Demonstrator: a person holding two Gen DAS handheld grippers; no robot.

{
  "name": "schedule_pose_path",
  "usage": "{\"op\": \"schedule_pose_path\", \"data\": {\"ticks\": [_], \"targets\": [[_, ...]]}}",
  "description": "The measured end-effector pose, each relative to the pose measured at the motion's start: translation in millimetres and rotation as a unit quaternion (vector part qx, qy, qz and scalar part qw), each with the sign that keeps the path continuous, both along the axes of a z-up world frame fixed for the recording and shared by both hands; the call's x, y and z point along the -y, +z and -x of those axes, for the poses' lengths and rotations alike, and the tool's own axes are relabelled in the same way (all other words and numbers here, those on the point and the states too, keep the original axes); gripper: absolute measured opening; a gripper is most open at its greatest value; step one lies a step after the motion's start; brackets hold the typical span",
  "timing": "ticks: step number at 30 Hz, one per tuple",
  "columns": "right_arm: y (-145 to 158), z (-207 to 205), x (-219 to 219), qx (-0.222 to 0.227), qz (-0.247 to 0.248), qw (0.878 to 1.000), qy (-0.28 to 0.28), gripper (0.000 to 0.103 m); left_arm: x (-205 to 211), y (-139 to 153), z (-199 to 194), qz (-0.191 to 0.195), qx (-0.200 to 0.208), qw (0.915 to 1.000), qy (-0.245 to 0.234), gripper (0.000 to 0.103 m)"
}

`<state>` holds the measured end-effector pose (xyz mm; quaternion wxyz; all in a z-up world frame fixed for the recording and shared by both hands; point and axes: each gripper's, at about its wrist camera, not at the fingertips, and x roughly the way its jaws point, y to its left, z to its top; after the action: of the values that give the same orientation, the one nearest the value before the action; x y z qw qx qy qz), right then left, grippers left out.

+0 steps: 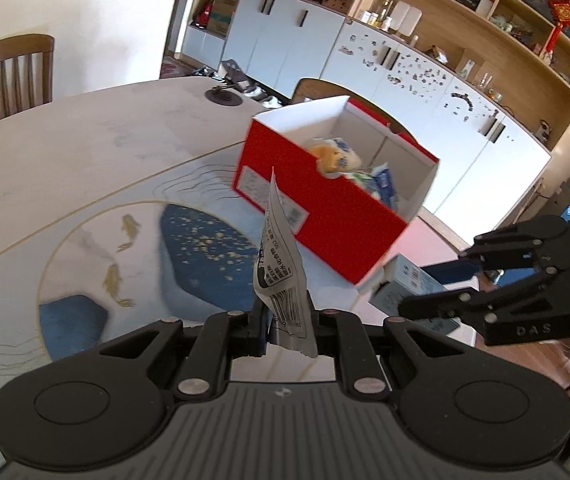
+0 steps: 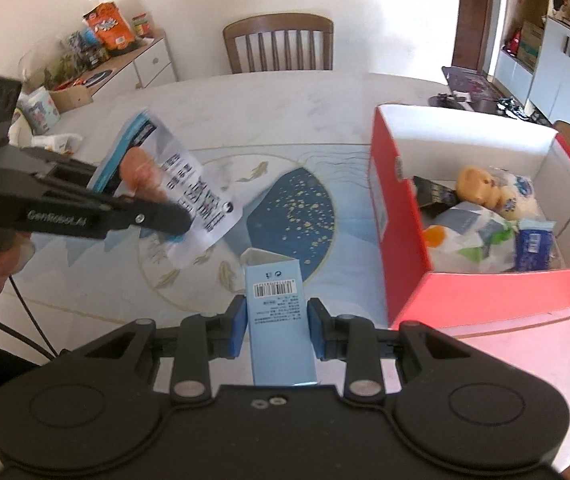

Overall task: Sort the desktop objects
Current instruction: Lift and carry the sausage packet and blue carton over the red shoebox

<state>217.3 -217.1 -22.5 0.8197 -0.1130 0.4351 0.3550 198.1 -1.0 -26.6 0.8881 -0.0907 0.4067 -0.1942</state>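
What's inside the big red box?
Inside the red cardboard box sit a yellow teddy bear, a white plastic bag, a blue wrapped packet and a dark packet. Whatever lies beneath them is covered.

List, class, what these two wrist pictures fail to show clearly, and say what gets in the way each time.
- Print on the white plastic snack packet held by the left gripper: blurred in the right wrist view, edge-on in the left.
- Floor of the red cardboard box: covered by packets and a small yellow plush bear.
- Lower end of the pale blue carton in the right gripper: hidden behind the gripper body.
- Small text under the carton's barcode: too small.
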Motion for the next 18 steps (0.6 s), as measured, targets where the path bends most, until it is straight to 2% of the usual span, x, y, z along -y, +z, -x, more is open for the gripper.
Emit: {"op": "schedule_pose_path", "data": {"ticks": [8, 18], "targets": [[17, -10, 24, 0.008, -0.008, 1.0, -0.023, 0.031, 30, 15, -1, 0.008, 0.004, 0.9996, -0.025, 0.013], [29, -36, 59, 0.021, -0.013, 0.999, -0.047, 0.031, 73, 32, -16, 0.0, 0.014, 0.9986, -0.052, 0.013]]}}
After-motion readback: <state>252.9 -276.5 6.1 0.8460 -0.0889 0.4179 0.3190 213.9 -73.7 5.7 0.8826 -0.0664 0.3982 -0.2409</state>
